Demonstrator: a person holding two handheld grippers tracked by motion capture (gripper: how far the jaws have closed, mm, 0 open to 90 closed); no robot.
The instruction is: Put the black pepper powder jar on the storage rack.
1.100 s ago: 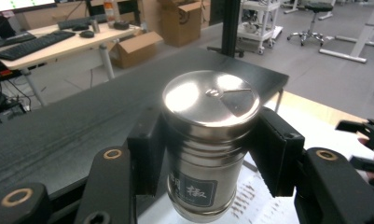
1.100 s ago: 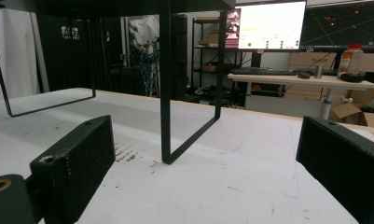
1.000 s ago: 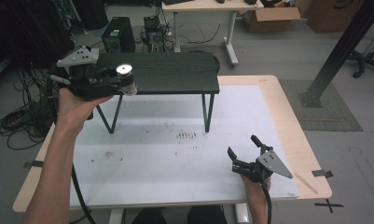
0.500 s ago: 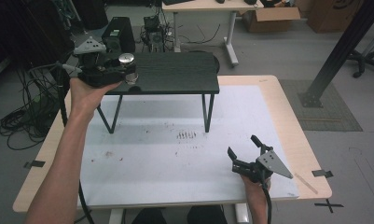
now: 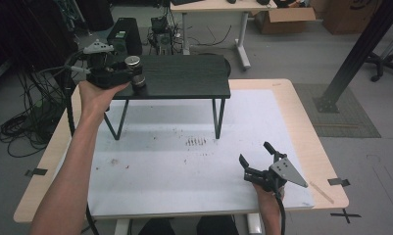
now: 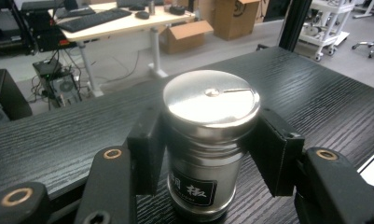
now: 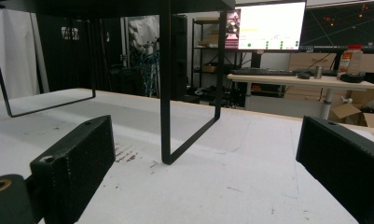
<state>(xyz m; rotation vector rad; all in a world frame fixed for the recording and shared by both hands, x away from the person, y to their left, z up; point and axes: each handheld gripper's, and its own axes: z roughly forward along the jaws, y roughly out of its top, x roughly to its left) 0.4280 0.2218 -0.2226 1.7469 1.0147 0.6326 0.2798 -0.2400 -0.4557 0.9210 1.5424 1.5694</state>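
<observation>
A steel canister point(image 6: 208, 140) with a flat shiny lid and a black label stands on the black raised shelf point(image 6: 315, 93), near its left end in the high view. My left gripper point(image 5: 130, 73) is shut on the steel canister point(image 5: 134, 68), one pad pressed on each side. My right gripper point(image 5: 255, 159) rests low on the white table mat point(image 5: 174, 166) near the front right, its jaws wide apart with nothing between them. In the right gripper view its two black pads point(image 7: 77, 163) frame the shelf's metal leg point(image 7: 166, 84).
The shelf point(image 5: 184, 76) stands on thin black legs over the back of the mat; dark smudges point(image 5: 196, 142) mark the mat's middle. Beyond the table are a desk point(image 5: 218, 7), cardboard boxes point(image 5: 287, 17), cables and a black post point(image 5: 356, 54).
My left gripper has carried the canister rightwards and away from me, from beside the shelf's left end onto its top. The right gripper has stayed in place.
</observation>
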